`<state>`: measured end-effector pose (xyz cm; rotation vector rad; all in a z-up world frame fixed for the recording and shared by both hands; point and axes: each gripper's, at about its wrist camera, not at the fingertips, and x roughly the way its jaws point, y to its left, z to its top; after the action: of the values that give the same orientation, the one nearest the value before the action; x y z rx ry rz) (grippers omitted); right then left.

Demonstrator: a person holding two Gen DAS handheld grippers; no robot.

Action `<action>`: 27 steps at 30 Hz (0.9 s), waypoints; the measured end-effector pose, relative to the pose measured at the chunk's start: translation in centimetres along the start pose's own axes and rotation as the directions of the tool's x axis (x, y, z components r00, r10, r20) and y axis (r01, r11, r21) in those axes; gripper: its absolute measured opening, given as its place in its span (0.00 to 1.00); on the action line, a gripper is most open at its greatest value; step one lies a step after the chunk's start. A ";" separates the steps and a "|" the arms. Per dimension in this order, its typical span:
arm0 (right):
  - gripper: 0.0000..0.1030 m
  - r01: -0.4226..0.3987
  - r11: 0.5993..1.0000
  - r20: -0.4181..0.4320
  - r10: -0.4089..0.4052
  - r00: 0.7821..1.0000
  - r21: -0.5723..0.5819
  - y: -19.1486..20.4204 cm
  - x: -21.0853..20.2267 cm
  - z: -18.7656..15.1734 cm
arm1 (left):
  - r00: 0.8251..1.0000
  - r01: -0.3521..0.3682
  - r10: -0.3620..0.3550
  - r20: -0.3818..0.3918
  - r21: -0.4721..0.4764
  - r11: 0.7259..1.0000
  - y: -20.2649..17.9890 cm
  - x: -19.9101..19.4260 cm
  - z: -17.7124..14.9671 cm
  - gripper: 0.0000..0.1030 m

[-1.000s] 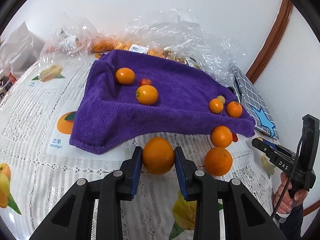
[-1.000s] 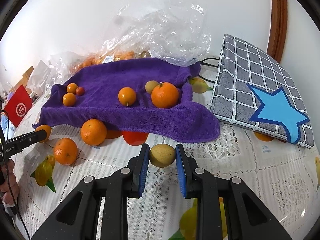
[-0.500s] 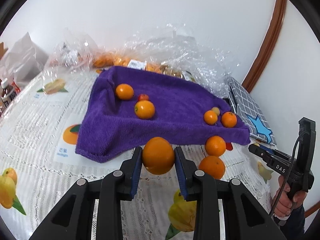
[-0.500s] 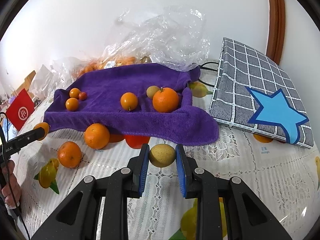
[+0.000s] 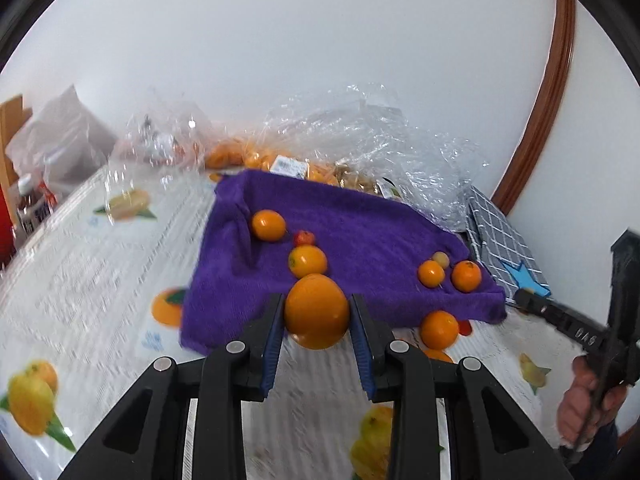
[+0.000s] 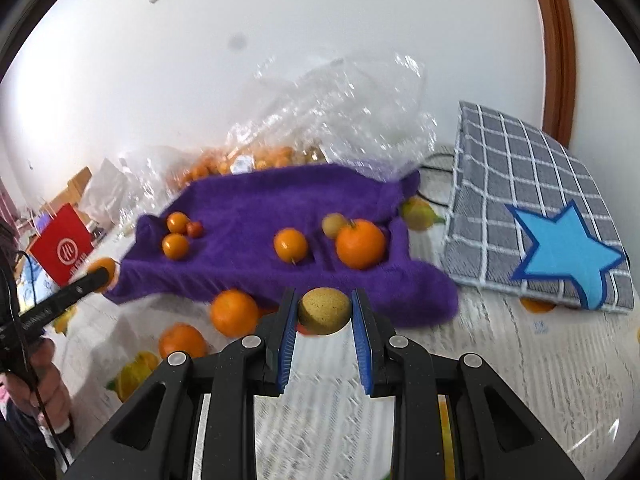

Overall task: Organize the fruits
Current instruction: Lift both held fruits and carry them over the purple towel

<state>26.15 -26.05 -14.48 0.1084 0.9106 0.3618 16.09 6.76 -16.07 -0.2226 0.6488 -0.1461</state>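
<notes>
My left gripper [image 5: 317, 314] is shut on a large orange [image 5: 316, 311] and holds it above the table, before the near edge of the purple towel [image 5: 360, 224]. My right gripper [image 6: 325, 312] is shut on a yellow-brown round fruit [image 6: 325, 310], held above the table before the towel [image 6: 280, 204]. Several small oranges, a tiny red fruit [image 5: 304, 237] and a pale fruit [image 5: 441, 258] lie on the towel. Two oranges [image 6: 234, 313] lie on the table at the towel's near edge. The left gripper shows in the right wrist view [image 6: 98, 276].
Clear plastic bags [image 5: 360, 136] with more oranges stand behind the towel by the wall. A grey checked bag with a blue star [image 6: 532, 216] lies to the right. A red box [image 6: 64, 248] and bottles [image 5: 28, 204] stand at the left. The tablecloth [image 5: 80, 264] is white lace with fruit prints.
Both grippers have risen and tilted up with their fruits still held. The towel and table now sit lower and farther off in both views.
</notes>
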 end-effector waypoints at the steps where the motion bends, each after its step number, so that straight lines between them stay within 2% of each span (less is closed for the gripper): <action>1: 0.26 -0.007 1.000 0.007 0.007 1.000 0.003 0.2 0.0 0.4 | 1.000 -0.011 0.010 0.011 0.010 1.000 0.1 0.0 0.5 0.30; 9: 0.26 -0.048 0.999 0.040 0.048 0.998 0.001 1.2 1.4 4.2 | 0.999 -0.007 0.010 0.052 -0.059 0.998 2.3 0.8 5.0 0.30; 15: 0.26 -0.034 0.999 0.043 0.035 0.998 -0.017 1.9 3.4 6.3 | 0.998 -0.003 0.010 0.069 -0.102 0.995 3.2 2.8 7.1 0.30; 18: 0.26 -0.036 0.999 0.009 0.036 0.999 -0.020 1.9 5.0 6.3 | 0.998 0.004 0.003 0.063 -0.117 0.993 3.5 3.9 7.0 0.30; 23: 0.26 -0.030 0.999 -0.097 0.027 0.995 -0.029 1.6 8.1 5.0 | 1.000 0.003 0.001 0.030 -0.138 0.990 4.6 5.4 5.7 0.30; 27: 0.26 0.040 0.997 -0.140 -0.049 0.989 -0.065 1.7 9.4 4.2 | 1.000 0.019 -0.020 0.000 -0.165 0.986 5.3 6.0 5.5 0.30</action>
<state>34.31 -20.94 -18.55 0.0049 1.0396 0.3590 24.56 11.52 -16.66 -0.3890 0.6612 -0.1112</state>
